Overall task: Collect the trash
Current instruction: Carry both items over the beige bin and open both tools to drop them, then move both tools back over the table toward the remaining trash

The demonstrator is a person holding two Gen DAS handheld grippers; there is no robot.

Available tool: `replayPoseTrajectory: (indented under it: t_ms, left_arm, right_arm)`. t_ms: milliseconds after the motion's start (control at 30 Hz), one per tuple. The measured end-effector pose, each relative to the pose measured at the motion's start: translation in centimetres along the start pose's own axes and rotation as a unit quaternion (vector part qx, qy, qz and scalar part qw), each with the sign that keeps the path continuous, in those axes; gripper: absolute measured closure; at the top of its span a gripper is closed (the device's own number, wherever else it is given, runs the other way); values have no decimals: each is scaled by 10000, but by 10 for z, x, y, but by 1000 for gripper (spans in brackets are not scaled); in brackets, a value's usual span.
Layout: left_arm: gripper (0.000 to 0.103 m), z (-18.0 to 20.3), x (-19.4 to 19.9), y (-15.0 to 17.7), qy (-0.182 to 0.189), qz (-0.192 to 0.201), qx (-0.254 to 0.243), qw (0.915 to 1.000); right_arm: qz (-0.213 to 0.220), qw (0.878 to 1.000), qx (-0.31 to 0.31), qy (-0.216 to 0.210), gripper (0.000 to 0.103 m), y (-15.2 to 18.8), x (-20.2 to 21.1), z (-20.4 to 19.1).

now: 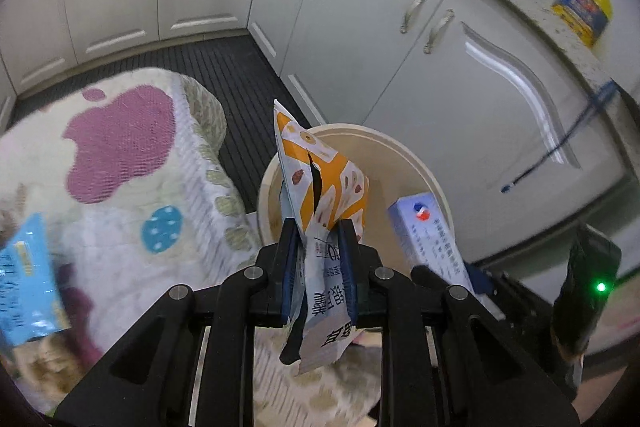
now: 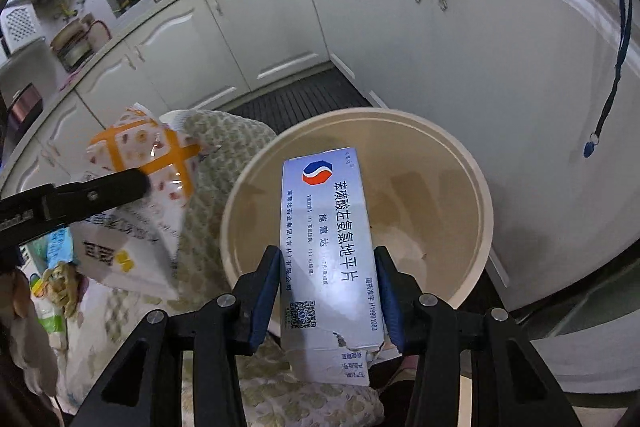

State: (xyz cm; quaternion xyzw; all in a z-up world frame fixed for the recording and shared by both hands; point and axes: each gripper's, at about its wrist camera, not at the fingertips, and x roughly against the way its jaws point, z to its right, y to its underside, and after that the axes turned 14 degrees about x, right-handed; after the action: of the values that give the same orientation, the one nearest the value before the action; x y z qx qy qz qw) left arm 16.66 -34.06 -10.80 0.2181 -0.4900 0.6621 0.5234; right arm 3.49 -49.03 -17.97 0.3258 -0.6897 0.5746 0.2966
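My left gripper [image 1: 318, 227] is shut on an orange and white snack wrapper [image 1: 320, 171], which stands up between the blue pads over the near left rim of a round beige bin [image 1: 392, 163]. In the right wrist view, my right gripper [image 2: 326, 255] is shut on a pale blue medicine box [image 2: 328, 219] with a red and blue logo. The box is upright above the bin's [image 2: 440, 187] open mouth. The bin's bottom looks nearly bare. The box [image 1: 424, 227] also shows at the right in the left wrist view. The wrapper [image 2: 148, 147] and one left finger [image 2: 120, 187] appear at the left of the right wrist view.
A patterned cloth [image 1: 120, 167] with pink and blue blotches lies left of the bin, with a blue packet [image 1: 24, 283] on it. White cabinets [image 1: 360, 27] stand close behind, above a dark ribbed floor [image 1: 240, 75]. A blue cord [image 2: 616, 67] hangs at the right.
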Motion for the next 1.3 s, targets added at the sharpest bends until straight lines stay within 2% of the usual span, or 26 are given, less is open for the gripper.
replayPoseTrajectory:
  t_ms: [33, 100, 267, 467, 733, 867, 1300]
  left_arm:
    - [66, -1, -6, -1, 43, -56, 67, 10000]
    - [44, -6, -16, -3, 172, -173, 236, 9994]
    - [44, -14, -15, -1, 288, -237, 375, 9986]
    - [44, -18, 14, 4, 348, -144, 283, 9989]
    - [44, -24, 58, 18, 315, 155, 83, 9994]
    - [44, -32, 81, 26, 295, 352, 22, 9989]
    - [43, -65, 146, 51, 100, 788, -121, 9968]
  right_arm:
    - [-15, 10000, -56, -22, 51, 0, -2, 2]
    - [-12, 9999, -126, 1, 49, 3, -3, 4]
    - [-47, 9999, -116, 55, 48, 8, -1, 3]
    - [-15, 9999, -123, -13, 48, -1, -1, -7]
    - [139, 9999, 66, -78, 47, -4, 13, -33]
    - [229, 9994, 202, -136, 38, -5, 21, -51]
    - [451, 9956, 724, -379, 38, -14, 42, -114]
